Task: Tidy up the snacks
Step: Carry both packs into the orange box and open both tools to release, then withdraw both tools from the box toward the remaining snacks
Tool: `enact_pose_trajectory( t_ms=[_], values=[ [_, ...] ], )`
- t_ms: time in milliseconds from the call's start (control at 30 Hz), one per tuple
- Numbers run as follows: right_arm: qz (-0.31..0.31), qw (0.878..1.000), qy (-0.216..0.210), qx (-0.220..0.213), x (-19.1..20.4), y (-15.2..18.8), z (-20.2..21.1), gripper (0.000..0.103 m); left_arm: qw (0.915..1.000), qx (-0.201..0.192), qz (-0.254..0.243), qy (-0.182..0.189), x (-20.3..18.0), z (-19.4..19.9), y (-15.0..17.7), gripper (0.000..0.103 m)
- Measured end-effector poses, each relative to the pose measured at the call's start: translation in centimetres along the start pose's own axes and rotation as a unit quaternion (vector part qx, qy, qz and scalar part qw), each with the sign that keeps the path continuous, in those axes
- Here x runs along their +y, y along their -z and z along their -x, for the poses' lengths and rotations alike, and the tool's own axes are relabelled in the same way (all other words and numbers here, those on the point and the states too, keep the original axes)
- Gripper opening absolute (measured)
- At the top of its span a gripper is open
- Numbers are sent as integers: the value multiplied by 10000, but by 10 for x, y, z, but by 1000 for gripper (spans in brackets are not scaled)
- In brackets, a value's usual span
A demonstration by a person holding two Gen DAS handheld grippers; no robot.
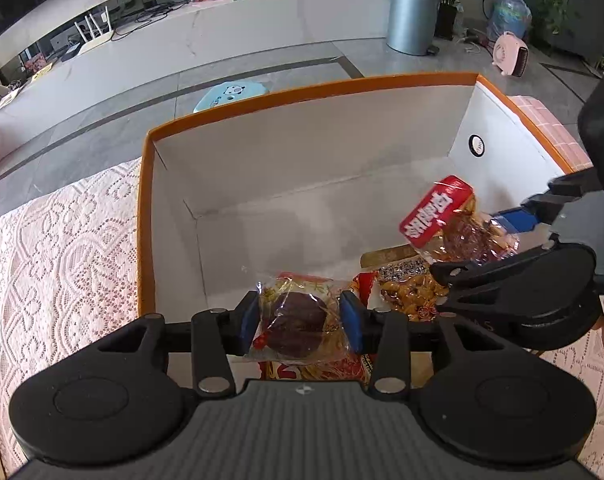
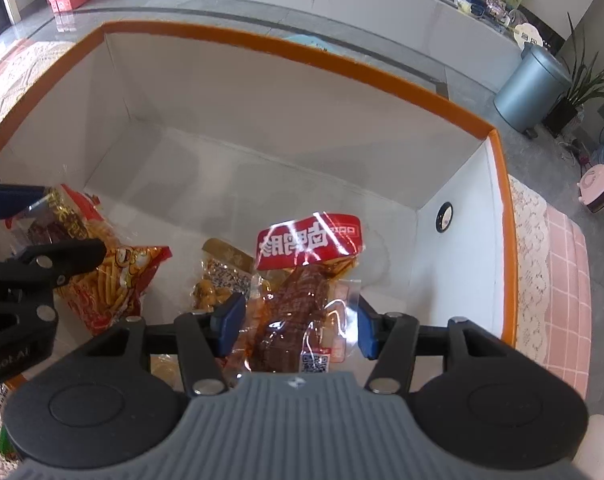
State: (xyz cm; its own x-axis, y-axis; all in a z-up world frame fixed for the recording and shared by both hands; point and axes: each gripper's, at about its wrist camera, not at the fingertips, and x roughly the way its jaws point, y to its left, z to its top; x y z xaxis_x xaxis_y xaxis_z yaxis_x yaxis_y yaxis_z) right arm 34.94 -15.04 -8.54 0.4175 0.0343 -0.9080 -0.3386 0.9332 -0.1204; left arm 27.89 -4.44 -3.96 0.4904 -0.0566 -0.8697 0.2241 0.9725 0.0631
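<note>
Snacks in clear crinkly wrappers sit at the near end of a big white box with an orange rim (image 1: 310, 90), and two more are up in the tongs above them. The left tongs (image 1: 299, 322) are clamped on a small clear packet (image 1: 297, 320) holding a dark round piece, its wrapper printed in yellow and red, the blue pads (image 1: 247, 320) pressing it from both sides. The right tongs (image 2: 297, 326) grip a long clear pack of reddish-brown meat (image 2: 297, 300) with a red label across its top end and a small square code near the bottom; that pack hangs tilted over the box's right side, close to the right wall.

Lying on the box floor are a red and yellow bag of stick-shaped crisps (image 2: 113, 284) and, just beside it, a clear pack of golden-brown pieces (image 2: 217, 284) with a gold strip at its top. Both lie near the front wall, between the two tongs.

Behind them the white floor of the box runs bare all the way to the far wall and the left wall, leaving wide room. A small round black-ringed sticker (image 1: 477, 145) sits on the right wall. The box rests on a pale lace cloth (image 1: 61, 248), which shows on its left and right sides.
</note>
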Motion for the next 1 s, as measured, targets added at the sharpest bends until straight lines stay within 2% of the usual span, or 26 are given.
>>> enact_pose_trajectory(
  t_ms=[300, 333, 400, 500, 667, 867, 1000],
  values=[
    [-84, 9999, 81, 53, -1, -5, -1, 56, 9999, 25, 51, 103, 3, 3, -1, 64],
    [-92, 9999, 65, 26, -2, -5, 1, 57, 10000, 12, 43, 62, 3, 4, 0, 66],
    [-102, 9999, 83, 0, 3, -4, 8, 58, 10000, -62, 32, -66, 2, 10, -1, 76],
    [-89, 9998, 145, -79, 4, -2, 18, 62, 9997, -205, 37, -127, 4, 21, 0, 77],
    [-185, 9993, 167, -274, 0, 6, 47, 64, 9986, -501, 84, -123, 7, 53, 4, 77],
    [-552, 9964, -125, -624, -8, 21, 98, 65, 9956, -909, 196, -151, 7, 99, 21, 83],
    [-788, 9910, -380, -1017, -9, 39, 136, 68, 9917, -1258, 241, -148, 4, 132, 39, 84]
  ],
)
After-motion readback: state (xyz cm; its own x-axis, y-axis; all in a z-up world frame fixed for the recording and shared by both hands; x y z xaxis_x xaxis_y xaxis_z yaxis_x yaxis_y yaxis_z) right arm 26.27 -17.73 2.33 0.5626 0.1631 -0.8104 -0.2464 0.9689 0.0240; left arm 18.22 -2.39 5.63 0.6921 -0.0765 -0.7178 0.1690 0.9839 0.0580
